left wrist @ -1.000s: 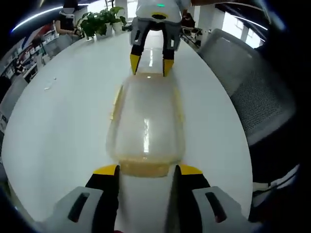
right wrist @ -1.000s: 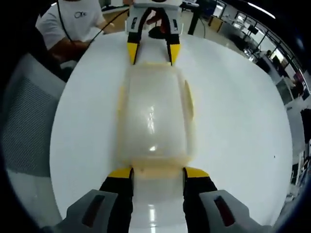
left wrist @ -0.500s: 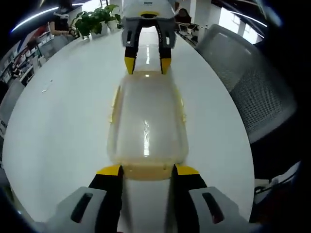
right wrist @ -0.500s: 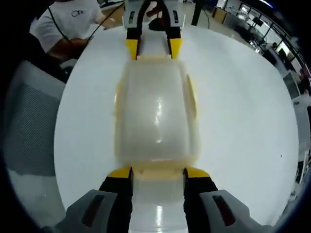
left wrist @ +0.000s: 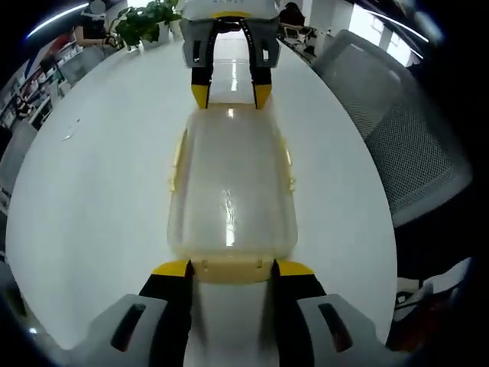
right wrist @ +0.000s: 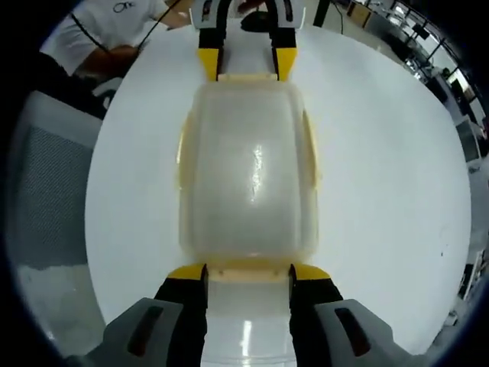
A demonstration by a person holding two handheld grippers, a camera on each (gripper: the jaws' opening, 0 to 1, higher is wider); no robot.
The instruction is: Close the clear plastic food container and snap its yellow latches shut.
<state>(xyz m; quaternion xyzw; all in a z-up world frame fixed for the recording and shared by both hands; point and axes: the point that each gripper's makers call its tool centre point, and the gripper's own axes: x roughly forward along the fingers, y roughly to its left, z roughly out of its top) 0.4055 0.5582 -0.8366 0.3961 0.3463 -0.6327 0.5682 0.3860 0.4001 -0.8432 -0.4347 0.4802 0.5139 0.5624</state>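
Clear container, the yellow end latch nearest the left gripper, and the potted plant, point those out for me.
clear container [left wrist: 229, 183], left gripper view, lid middle.
yellow end latch [left wrist: 229, 267], left gripper view, its middle.
potted plant [left wrist: 145, 19], left gripper view, leaves.

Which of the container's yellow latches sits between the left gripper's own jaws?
The end latch at the bottom of the left gripper view, between the left gripper tips. The opposite end latch sits at the right gripper; side latches lie along the long edges.
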